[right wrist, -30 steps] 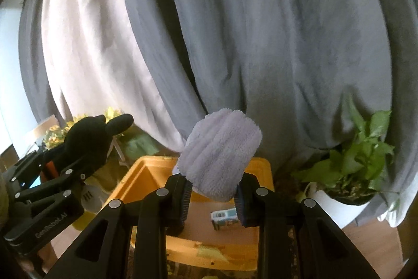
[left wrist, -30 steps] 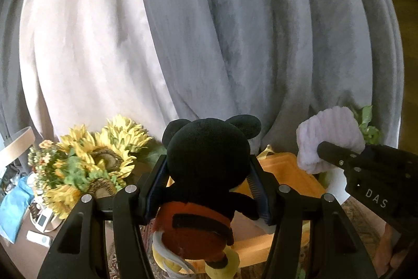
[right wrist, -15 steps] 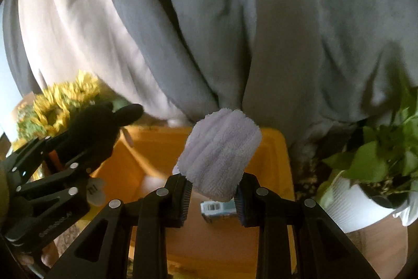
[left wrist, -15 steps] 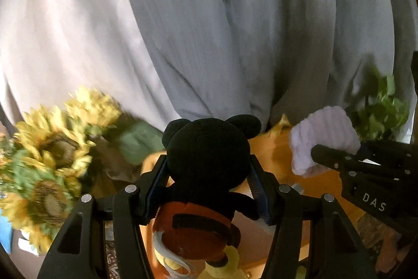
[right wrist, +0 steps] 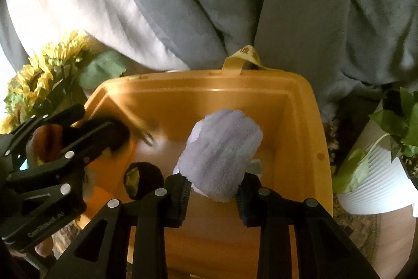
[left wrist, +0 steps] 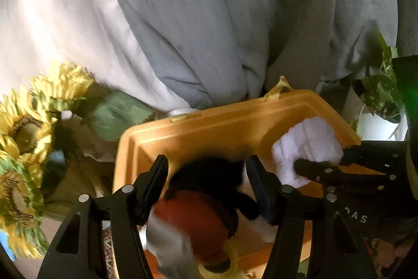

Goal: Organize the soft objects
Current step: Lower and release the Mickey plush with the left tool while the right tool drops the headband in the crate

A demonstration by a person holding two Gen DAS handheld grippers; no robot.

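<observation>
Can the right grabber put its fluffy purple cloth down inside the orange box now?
Probably yes. The right gripper holds the fluffy lilac cloth right over the open orange plastic bin. The left gripper with its black plush mouse toy sits off to the side, not underneath.

Right tool (right wrist: 212, 194) gripping lavender cloth (right wrist: 222, 153), orange bin (right wrist: 308, 137)

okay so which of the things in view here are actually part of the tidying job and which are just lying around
Part of the job:
plush mouse toy in left gripper
white fluffy cloth in right gripper
orange bin

Just lying about:
sunflowers
potted plant
grey curtain
</observation>
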